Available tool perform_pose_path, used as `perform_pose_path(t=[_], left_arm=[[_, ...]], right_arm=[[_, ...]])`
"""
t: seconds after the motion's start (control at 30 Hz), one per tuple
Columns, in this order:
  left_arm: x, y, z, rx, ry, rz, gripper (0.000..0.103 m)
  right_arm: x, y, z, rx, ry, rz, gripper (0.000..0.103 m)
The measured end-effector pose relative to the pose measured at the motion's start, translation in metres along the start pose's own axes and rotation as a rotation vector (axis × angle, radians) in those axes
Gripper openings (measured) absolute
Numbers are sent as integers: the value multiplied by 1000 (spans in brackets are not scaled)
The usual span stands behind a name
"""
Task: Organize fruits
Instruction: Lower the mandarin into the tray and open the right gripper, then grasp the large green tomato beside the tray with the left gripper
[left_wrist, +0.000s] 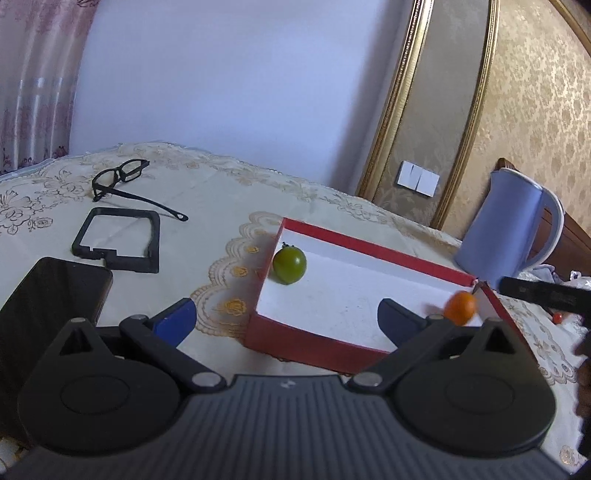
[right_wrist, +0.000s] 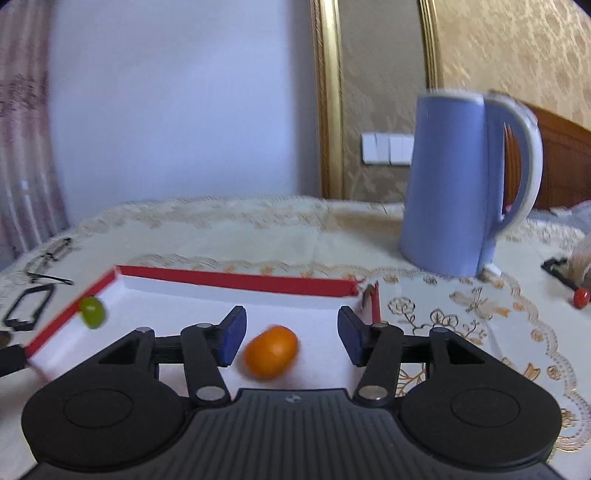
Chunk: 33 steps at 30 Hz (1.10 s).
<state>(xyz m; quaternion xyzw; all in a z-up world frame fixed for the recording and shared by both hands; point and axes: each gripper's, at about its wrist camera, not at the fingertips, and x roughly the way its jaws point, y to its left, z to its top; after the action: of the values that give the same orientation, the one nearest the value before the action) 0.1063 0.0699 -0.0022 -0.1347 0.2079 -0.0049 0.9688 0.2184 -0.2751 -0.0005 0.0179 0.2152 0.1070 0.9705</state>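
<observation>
A red box with a white inside (left_wrist: 317, 230) (right_wrist: 236, 280) lies on the table. A green tomato (left_wrist: 289, 264) (right_wrist: 92, 312) rests in its far left corner. A small orange fruit (left_wrist: 460, 307) (right_wrist: 271, 352) is in the box, blurred, between my right gripper's fingers and free of both. My right gripper (right_wrist: 291, 334) is open over the box's near part; it shows as a dark bar (left_wrist: 543, 293) in the left wrist view. My left gripper (left_wrist: 286, 321) is open and empty above the box's near left corner. A small red fruit (left_wrist: 558, 316) (right_wrist: 581, 297) lies on the cloth to the right.
A blue kettle (left_wrist: 502, 229) (right_wrist: 454, 184) stands behind the box's right end. Black glasses (left_wrist: 122, 177) (right_wrist: 48, 258), a black frame (left_wrist: 118, 240) (right_wrist: 27, 308) and a dark phone (left_wrist: 51, 295) lie on the cloth to the left. A dark object (right_wrist: 561, 271) is at far right.
</observation>
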Motion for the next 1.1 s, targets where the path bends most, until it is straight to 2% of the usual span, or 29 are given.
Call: perform_pose_path(t=[0.1, 0.2, 0.33, 0.47, 0.57, 0.73, 0.87, 0.97, 1.03, 1.1], left_arm=[[-3, -1, -2, 11, -1, 21, 103], [-10, 2, -4, 5, 16, -9, 103], [-16, -8, -10, 103, 46, 4, 103], [-24, -27, -17, 211, 39, -3, 103], [-22, -40, -18, 229, 67, -13, 103], [-5, -48, -18, 199, 178, -12, 85], [4, -48, -19, 153, 228, -4, 78], [7, -46, -18, 127, 243, -18, 66], [9, -45, -16, 106, 255, -42, 50], [10, -43, -14, 78, 266, -78, 38]], right_arm=[[-36, 9, -9, -58, -51, 10, 54], [-81, 17, -27, -123, -105, 34, 54], [-123, 13, -50, -70, -170, 56, 64], [-138, 6, -64, -8, -188, 78, 64], [-137, 10, -67, -31, -181, 60, 64], [-135, 13, -74, -39, -166, 74, 64], [-134, 12, -79, -34, -156, 73, 64], [-134, 12, -81, -29, -150, 81, 64], [-135, 14, -82, -34, -150, 90, 64], [-136, 17, -82, -39, -151, 106, 64]])
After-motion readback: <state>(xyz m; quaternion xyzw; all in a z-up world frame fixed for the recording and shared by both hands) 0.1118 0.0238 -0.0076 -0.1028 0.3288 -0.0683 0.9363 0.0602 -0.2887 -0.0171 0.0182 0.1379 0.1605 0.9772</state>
